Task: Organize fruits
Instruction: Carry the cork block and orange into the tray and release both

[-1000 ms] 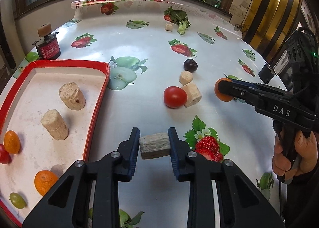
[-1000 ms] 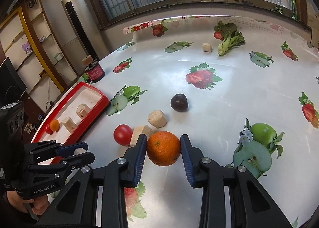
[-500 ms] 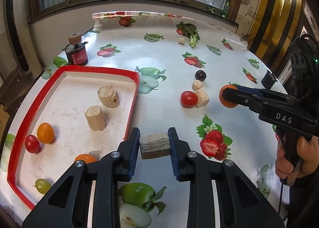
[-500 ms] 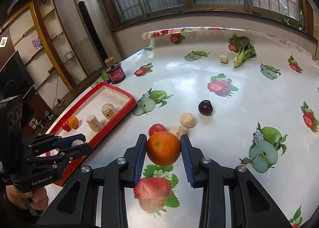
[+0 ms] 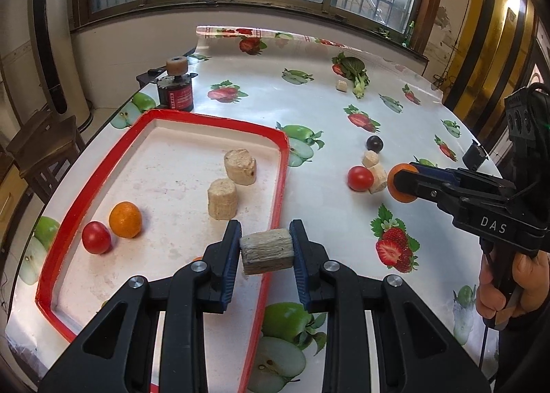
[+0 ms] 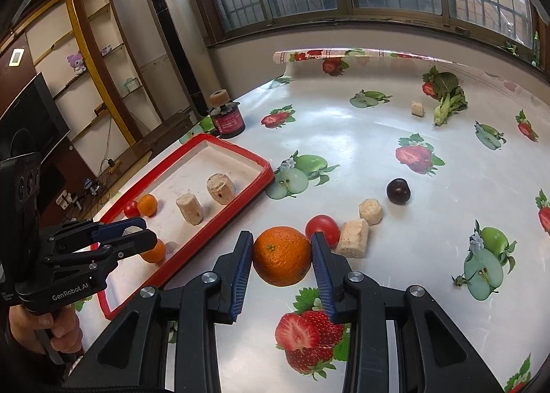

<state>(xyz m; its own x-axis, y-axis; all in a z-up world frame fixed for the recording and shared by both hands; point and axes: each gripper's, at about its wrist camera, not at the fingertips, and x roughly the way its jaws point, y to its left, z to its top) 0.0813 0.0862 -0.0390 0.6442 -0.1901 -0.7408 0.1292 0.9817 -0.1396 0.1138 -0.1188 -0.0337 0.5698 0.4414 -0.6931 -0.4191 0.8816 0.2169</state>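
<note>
Both hands carried toward tray [image 5: 280, 186] | left jaws clenched on block [image 5: 266, 250], right on orange [image 6: 282, 255] | tomato [image 6: 321, 226], plum [image 6: 398, 190] left on bench

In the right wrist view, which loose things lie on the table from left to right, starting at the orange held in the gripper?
Round orange in the right gripper → red tomato → beige cut block → beige round chunk → dark purple plum.

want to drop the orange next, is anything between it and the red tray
Nothing visible blocks it. The orange, held in the right hand-held gripper, has only bare tablecloth between it and the red tray; only the tray's low rim must be cleared.
</note>
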